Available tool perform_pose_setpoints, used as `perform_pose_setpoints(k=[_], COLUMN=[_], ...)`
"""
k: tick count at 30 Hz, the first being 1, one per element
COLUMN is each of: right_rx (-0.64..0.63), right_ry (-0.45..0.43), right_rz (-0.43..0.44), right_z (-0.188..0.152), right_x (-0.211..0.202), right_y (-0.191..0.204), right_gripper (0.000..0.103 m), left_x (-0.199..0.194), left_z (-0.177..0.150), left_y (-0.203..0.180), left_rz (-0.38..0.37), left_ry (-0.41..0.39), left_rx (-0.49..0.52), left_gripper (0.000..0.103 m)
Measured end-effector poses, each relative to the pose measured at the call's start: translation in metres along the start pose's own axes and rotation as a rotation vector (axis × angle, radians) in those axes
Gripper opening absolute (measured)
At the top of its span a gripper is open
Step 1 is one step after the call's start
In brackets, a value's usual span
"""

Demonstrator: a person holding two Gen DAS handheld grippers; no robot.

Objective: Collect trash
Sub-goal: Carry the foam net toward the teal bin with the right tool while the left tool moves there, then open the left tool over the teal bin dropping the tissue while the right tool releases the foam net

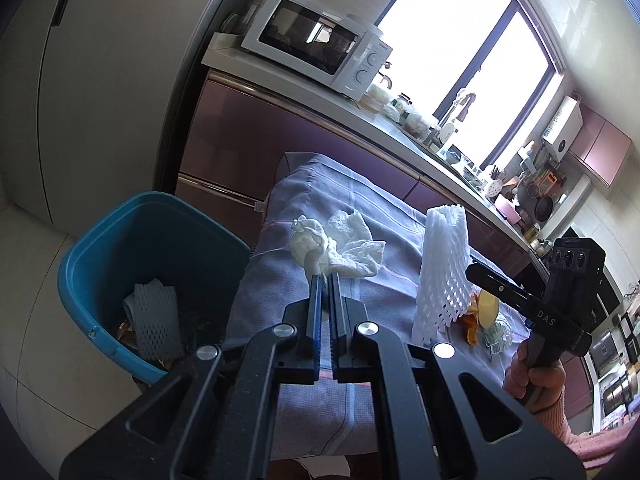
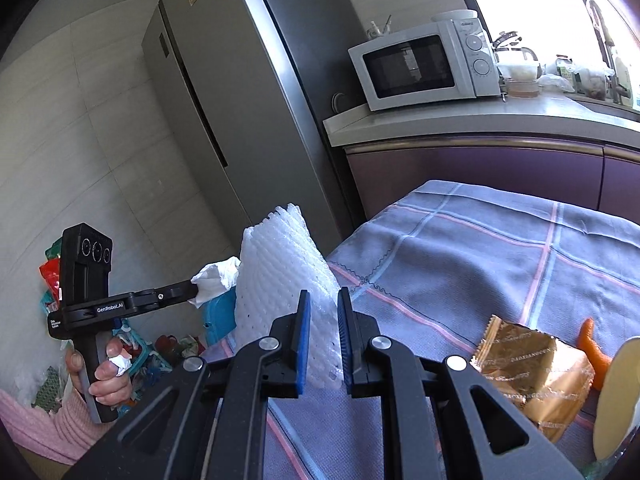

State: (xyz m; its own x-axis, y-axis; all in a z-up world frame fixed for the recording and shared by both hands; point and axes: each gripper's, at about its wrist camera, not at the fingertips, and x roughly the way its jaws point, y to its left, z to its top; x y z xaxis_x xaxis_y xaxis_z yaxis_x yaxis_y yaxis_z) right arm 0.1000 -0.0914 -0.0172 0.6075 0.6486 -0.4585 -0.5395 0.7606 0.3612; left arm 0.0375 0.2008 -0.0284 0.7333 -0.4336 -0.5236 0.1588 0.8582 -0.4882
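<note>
Kitchen; cloth-covered bench [image 2: 460, 240], blue bin [image 1: 132, 256] at its left edge.
Left tongs [image 1: 325, 280] pinched nearly closed on crumpled tissue [image 1: 320, 248]; right tongs [image 2: 323, 300] clamped foam net [image 2: 280, 264] at bench edge.

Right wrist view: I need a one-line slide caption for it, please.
Right gripper clamps white foam fruit netting above the checked tablecloth; left gripper pinches crumpled tissue.

Both grippers were matte black with round silver screws and blue pads [image 2: 303, 334] inside the fingers. The left gripper [image 2: 196, 291] read "GenRobot.AI", the right gripper [image 1: 469, 270] "DAS". Pink knitted sleeves [image 2: 52, 424] covered the wrists.
</note>
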Motion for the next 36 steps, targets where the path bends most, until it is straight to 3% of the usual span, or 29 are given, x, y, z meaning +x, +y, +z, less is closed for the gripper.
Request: perform_pose_setpoints(k=[13, 36], right_rx=[-0.06, -0.095], right_ry=[0.064, 0.141], right_rz=[0.058, 0.107], right_z=[0.019, 0.039], right_x=[0.05, 0.126], right_y=[0.033, 0.073], right_gripper=[0.012, 0.012], left_x=[-0.016, -0.001], left_z=[-0.001, -0.013], left_y=[0.041, 0.099], left_rz=[0.107, 0.248], left_ry=[-0.032, 0.009], left_rx=[-0.05, -0.135], left_gripper=[0.004, 0.004])
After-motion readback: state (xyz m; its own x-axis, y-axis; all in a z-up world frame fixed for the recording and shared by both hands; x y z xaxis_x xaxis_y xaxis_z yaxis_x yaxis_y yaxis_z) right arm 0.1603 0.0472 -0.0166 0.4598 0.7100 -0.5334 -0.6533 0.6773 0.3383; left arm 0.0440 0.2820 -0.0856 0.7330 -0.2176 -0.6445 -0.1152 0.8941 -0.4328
